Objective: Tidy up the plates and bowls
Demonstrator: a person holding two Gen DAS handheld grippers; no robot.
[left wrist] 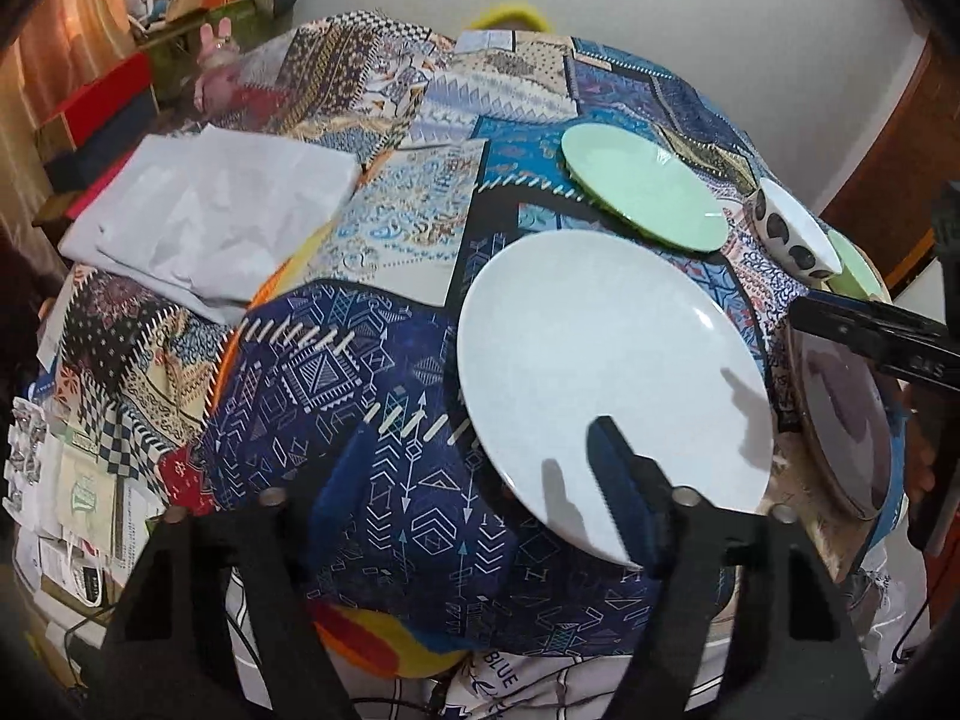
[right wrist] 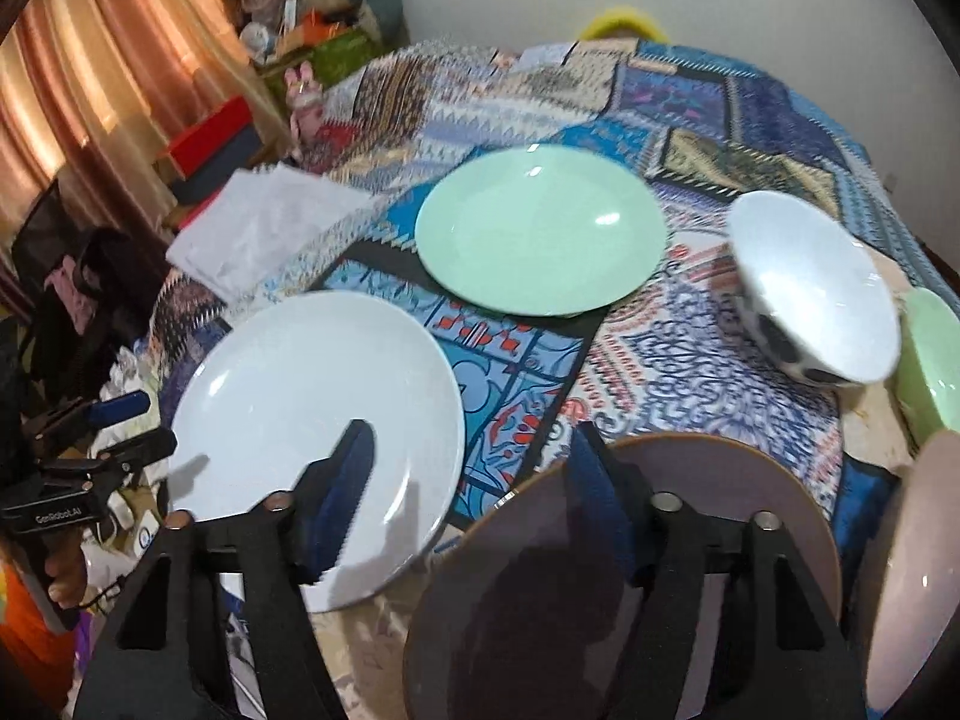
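A white plate (left wrist: 612, 372) lies on the patchwork cloth; it also shows in the right wrist view (right wrist: 312, 402). A green plate (left wrist: 642, 186) (right wrist: 540, 228) lies behind it. A white bowl with black spots (left wrist: 792, 234) (right wrist: 810, 288) sits tilted at the right, beside a green bowl (left wrist: 855, 270) (right wrist: 933, 354). A dark grey plate with a brown rim (right wrist: 618, 588) (left wrist: 846, 426) lies near the front edge. My left gripper (left wrist: 474, 474) is open, its right finger over the white plate's near rim. My right gripper (right wrist: 474, 480) is open, its right finger above the grey plate.
A folded white cloth (left wrist: 210, 216) lies at the left of the table. A pinkish plate or bowl (right wrist: 918, 576) sits at the far right edge. Boxes, toys and curtains (right wrist: 120, 60) stand beyond the table's left side. Papers lie below the table's left edge (left wrist: 66, 480).
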